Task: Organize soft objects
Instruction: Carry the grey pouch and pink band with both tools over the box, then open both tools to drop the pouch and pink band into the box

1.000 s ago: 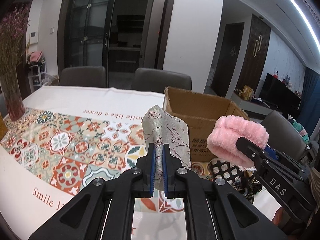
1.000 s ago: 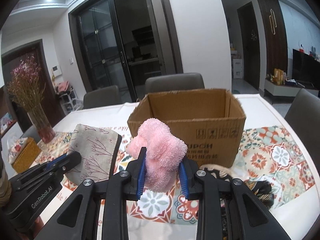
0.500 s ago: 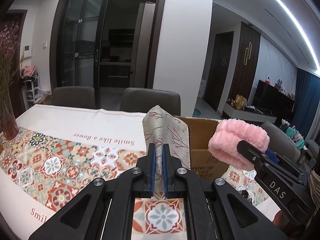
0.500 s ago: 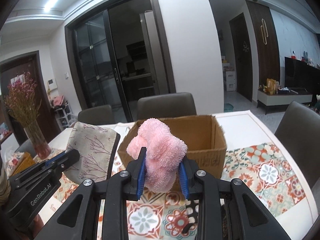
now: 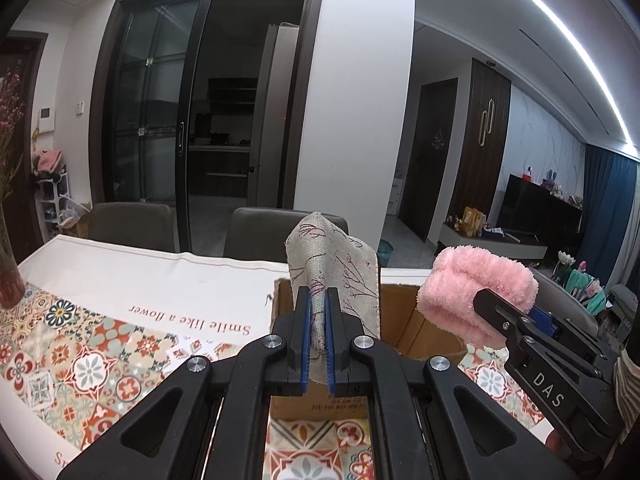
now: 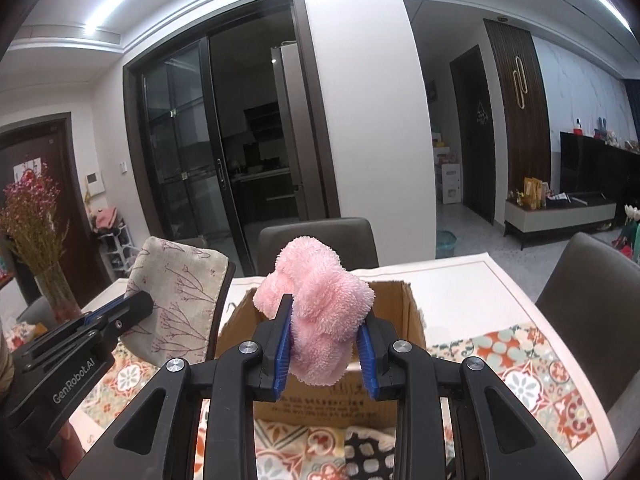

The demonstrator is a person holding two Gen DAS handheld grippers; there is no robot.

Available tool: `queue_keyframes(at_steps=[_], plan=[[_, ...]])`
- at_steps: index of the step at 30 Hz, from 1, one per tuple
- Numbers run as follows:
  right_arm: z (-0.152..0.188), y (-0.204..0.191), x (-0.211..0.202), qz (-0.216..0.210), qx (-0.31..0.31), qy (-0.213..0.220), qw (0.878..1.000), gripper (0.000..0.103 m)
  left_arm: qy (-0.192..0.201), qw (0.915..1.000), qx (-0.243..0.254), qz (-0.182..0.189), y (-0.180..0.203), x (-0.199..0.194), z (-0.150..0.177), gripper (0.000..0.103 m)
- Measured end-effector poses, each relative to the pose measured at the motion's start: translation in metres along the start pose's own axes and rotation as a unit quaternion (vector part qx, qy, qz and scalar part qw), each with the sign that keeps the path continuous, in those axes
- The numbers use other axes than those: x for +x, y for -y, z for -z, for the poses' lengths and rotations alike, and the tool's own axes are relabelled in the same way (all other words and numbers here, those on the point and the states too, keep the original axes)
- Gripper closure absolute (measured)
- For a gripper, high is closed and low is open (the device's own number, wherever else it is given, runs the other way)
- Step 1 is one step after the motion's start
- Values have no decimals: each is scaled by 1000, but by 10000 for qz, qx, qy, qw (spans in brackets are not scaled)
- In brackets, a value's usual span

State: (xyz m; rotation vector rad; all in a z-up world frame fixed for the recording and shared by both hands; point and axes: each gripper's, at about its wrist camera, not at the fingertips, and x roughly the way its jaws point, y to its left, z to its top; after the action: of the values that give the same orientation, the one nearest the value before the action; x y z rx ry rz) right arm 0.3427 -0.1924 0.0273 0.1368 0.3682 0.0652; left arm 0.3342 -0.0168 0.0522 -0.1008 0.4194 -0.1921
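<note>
Patterned tablecloth [image 5: 92, 364] covers the dining table, with an open cardboard box [image 6: 404, 312] standing on it just beyond both tools. Left gripper [image 5: 316, 336] is clamped narrow on a beige embroidered cloth [image 5: 340, 276], held upright above the box's near left edge. Right gripper [image 6: 324, 344] grips a fluffy pink towel [image 6: 320, 312] before the box opening.

Each hand-held gripper [image 5: 316, 344] is built of black plastic with silver screws and blue pads [image 6: 284, 344]; "DAS" and "GenRobot.AI" are printed in white.
</note>
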Motion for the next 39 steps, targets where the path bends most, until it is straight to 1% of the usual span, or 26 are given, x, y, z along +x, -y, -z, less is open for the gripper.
queue_keyframes(at_steps=[6, 13, 17, 26, 30, 36, 38, 39], plan=[[-10, 4, 15, 19, -89, 39, 10000, 73, 1, 10000, 1, 31, 2, 22, -11, 95], [-12, 11, 40, 26, -135, -158, 9998, 73, -131, 9999, 31, 40, 7, 51, -16, 95], [-11, 17, 56, 27, -149, -298, 9994, 73, -277, 9996, 65, 93, 6, 72, -13, 95], [-7, 28, 92, 70, -173, -655, 9977, 73, -613, 9981, 57, 93, 10, 109, -8, 95], [-2, 32, 108, 93, -216, -864, 9960, 72, -824, 9965, 76, 116, 12, 126, -4, 95], [4, 35, 126, 115, -247, -1056, 9940, 70, -1095, 9938, 151, 83, 13, 145, 4, 94], [6, 35, 130, 78, -279, -1119, 9933, 70, -1181, 9929, 131, 101, 13, 150, 8, 92], [7, 36, 133, 53, -303, -1163, 9927, 69, -1251, 9920, 120, 125, 13, 152, 9, 87]])
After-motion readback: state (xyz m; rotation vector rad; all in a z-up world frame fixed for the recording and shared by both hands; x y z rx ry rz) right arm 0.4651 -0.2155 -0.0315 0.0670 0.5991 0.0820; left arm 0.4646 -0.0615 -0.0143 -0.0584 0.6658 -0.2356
